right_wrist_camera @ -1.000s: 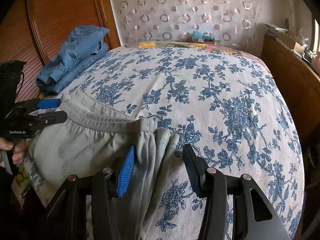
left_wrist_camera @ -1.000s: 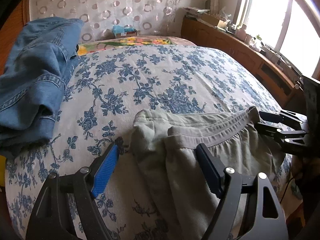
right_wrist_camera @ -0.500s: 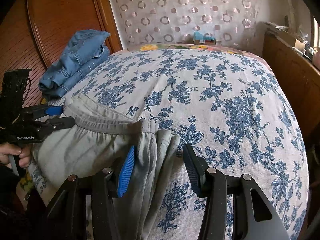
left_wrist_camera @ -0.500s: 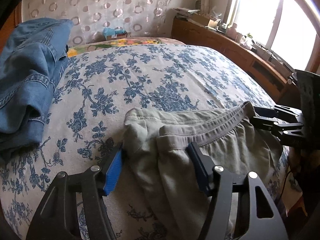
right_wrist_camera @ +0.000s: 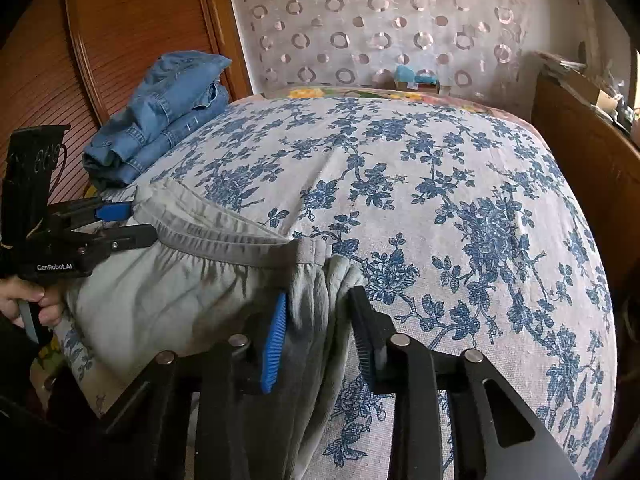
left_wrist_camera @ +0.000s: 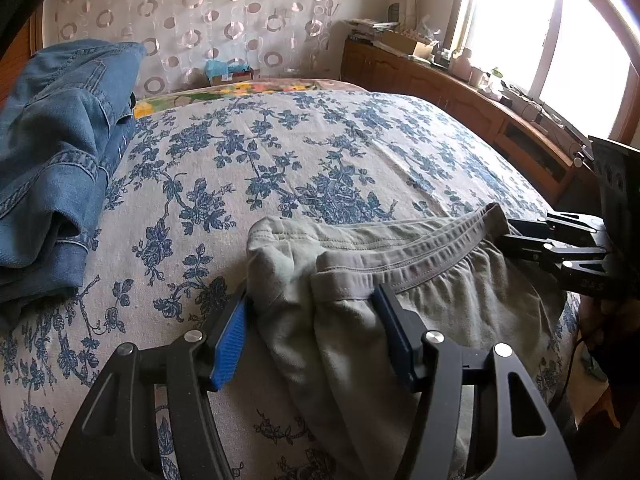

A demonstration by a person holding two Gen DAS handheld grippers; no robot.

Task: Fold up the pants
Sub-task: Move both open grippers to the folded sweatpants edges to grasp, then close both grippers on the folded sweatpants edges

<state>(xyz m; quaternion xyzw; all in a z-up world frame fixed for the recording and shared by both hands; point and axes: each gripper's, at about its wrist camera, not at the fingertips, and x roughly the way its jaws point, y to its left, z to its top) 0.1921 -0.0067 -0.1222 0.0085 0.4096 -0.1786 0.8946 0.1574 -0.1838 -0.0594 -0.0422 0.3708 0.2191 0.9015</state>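
Grey-green pants (left_wrist_camera: 420,280) lie with the waistband on the near edge of the bed and the rest hanging over it. In the left wrist view my left gripper (left_wrist_camera: 312,328) is open, its jaws straddling the waistband's left corner. In the right wrist view my right gripper (right_wrist_camera: 320,332) is open around the bunched right corner of the pants (right_wrist_camera: 168,292). The left gripper (right_wrist_camera: 124,224) shows there at the far left, open at the waistband. The right gripper (left_wrist_camera: 520,236) shows at the right of the left wrist view.
A pile of folded blue jeans (left_wrist_camera: 52,168) lies at the bed's far left, also in the right wrist view (right_wrist_camera: 160,116). The floral bedspread (left_wrist_camera: 300,152) stretches ahead. A wooden cabinet (left_wrist_camera: 460,96) runs along the right, a wooden headboard (right_wrist_camera: 120,40) on the left.
Both grippers have edged forward onto the waistband corners. The right gripper's jaws have narrowed around the bunched cloth. The pants have barely shifted.
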